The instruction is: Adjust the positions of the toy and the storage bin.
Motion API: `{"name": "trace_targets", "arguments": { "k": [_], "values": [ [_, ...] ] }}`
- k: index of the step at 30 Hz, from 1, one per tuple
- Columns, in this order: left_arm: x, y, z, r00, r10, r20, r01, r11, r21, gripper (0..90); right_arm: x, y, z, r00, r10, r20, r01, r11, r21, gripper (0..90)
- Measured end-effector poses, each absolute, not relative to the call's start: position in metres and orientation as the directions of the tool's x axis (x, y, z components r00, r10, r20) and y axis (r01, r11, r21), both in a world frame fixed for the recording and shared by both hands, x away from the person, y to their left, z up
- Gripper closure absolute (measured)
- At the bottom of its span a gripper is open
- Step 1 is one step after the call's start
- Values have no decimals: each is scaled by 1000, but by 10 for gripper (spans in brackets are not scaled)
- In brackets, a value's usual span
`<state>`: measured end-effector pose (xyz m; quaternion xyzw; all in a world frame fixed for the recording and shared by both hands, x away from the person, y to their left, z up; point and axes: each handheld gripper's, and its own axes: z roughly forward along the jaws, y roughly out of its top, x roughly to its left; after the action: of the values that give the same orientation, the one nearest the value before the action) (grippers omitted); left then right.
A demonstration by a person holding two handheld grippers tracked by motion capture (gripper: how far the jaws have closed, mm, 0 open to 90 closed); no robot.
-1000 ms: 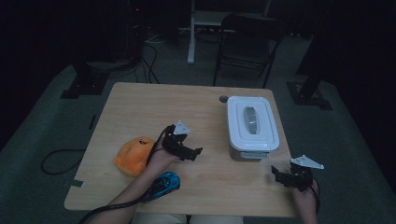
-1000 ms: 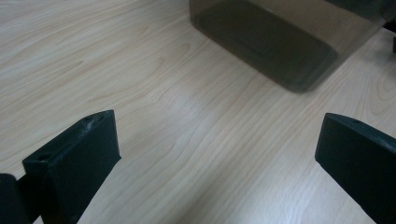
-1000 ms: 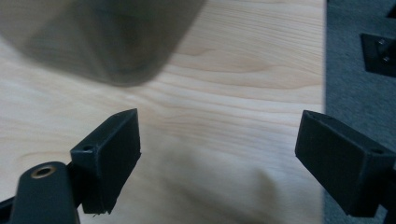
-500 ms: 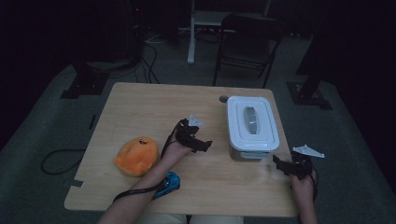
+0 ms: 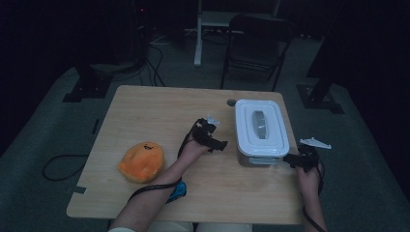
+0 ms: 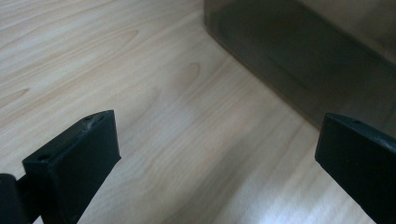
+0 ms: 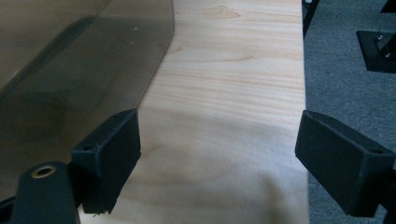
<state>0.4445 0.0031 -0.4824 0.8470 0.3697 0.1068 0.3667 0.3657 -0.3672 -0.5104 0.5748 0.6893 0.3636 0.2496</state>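
Note:
A clear box with a white lid [image 5: 261, 131] stands on the right half of the wooden table [image 5: 159, 111]. My left gripper [image 5: 218, 143] hovers just left of the box, jaws open and empty. In the left gripper view the left gripper [image 6: 219, 140] is spread wide over bare wood, and the box's smoky wall [image 6: 299, 51] rises at the upper right. My right gripper [image 5: 292, 159] sits at the box's near right corner, open. In the right gripper view the right gripper [image 7: 217, 135] holds nothing, with the box wall [image 7: 70, 70] close to its left finger.
An orange plush toy [image 5: 141, 161] lies on the near left of the table. A small dark round thing [image 5: 231, 102] rests behind the box. The table's right edge [image 7: 302, 93] runs close to my right gripper. A folding chair [image 5: 256, 43] stands beyond the table.
My left gripper has moved right, away from the plush toy and up to the box's left side. My right gripper has edged forward and left to the box's near right corner.

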Motion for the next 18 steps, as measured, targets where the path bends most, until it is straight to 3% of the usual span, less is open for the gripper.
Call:
{"name": "trace_targets", "arguments": {
  "k": [18],
  "values": [
    [453, -24, -486, 726, 682, -84, 535, -484, 692, 4, 389, -361, -508, -273, 956, 107, 621, 90, 779, 134]
  ]
}}
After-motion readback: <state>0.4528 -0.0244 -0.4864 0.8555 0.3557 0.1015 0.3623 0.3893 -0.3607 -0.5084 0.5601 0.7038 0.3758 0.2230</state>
